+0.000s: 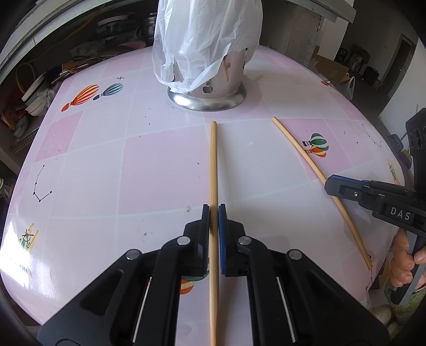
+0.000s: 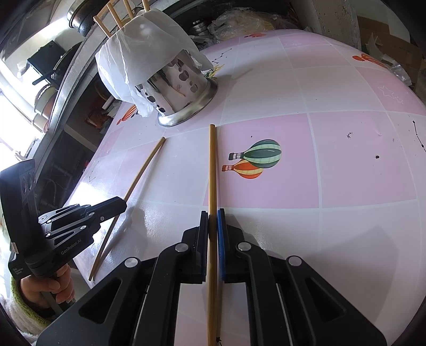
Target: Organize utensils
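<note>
In the left wrist view my left gripper [image 1: 213,210] is shut on a light wooden chopstick [image 1: 213,165] whose far end points at the holder. My right gripper [image 1: 328,185] comes in from the right, shut on a second, thinner chopstick [image 1: 295,146]. The right wrist view shows that right gripper [image 2: 213,214] clamped on its chopstick [image 2: 212,165], with the left gripper [image 2: 123,205] at the left on the other chopstick [image 2: 143,170]. A perforated steel utensil holder [image 1: 213,89] [image 2: 183,93] stands at the back, draped in a white plastic bag [image 1: 202,34]. Several chopsticks [image 2: 117,13] stick out of its top.
The table [image 1: 106,159] has a pink and white tiled cover with balloon prints. A hand [image 1: 402,260] holds the right gripper's grip near the table's right edge; another hand [image 2: 48,287] holds the left one. Shelves with bowls and clutter lie beyond the far and left edges.
</note>
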The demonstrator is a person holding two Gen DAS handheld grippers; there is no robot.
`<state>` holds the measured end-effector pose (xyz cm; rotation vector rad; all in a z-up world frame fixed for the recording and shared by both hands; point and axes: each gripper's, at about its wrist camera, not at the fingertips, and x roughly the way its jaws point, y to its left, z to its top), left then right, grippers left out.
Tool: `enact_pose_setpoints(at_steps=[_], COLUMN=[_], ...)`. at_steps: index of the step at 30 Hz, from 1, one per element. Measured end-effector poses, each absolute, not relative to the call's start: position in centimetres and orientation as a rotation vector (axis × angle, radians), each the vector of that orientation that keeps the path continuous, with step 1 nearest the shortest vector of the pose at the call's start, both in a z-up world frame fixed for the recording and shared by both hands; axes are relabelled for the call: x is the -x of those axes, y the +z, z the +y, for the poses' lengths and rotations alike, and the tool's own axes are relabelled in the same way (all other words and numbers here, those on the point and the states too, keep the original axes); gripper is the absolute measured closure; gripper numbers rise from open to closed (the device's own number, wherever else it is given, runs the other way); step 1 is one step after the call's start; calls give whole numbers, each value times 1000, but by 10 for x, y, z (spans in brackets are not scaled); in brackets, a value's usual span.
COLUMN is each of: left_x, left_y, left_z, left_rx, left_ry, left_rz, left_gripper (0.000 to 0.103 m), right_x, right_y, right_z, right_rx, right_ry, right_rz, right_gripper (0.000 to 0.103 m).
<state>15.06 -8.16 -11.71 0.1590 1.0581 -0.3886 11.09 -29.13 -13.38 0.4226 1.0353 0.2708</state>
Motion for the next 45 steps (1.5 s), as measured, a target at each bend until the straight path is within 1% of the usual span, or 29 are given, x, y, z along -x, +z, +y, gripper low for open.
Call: enact_pose_setpoints(at_steps=[35,36,37,39,42,43,45], left_x=[-148,-148,-148,-149,-149,-149,-149], left_y=[-118,-118,-117,-116,-113,-111,-109], left_z=[-80,-80,-79,-79,-79,-79,-80], left_rx=[-147,-145,-144,-142,-140,-139,-143], left_ry=[-389,-391,-390,-394,-402,-405,-410], left_rz=[1065,1064,1065,1062,1052,1048,1040], left_gripper=[97,95,92,88,81,79,78], right_x=[-110,-110,-110,-110,-111,-111,-112], right_y=[-133,-133,-132,-132,-132,-132,-131], right_z=[-295,-295,-295,-296,-297,-297,-297], right_rx=[-439,-442,-446,-448,-459,-457,-451], right_ry=[273,274,276,279,286,288,285], right_rz=[1035,1034,1034,1036,1031,1030,1029], right_gripper=[95,95,95,94,85,84,84])
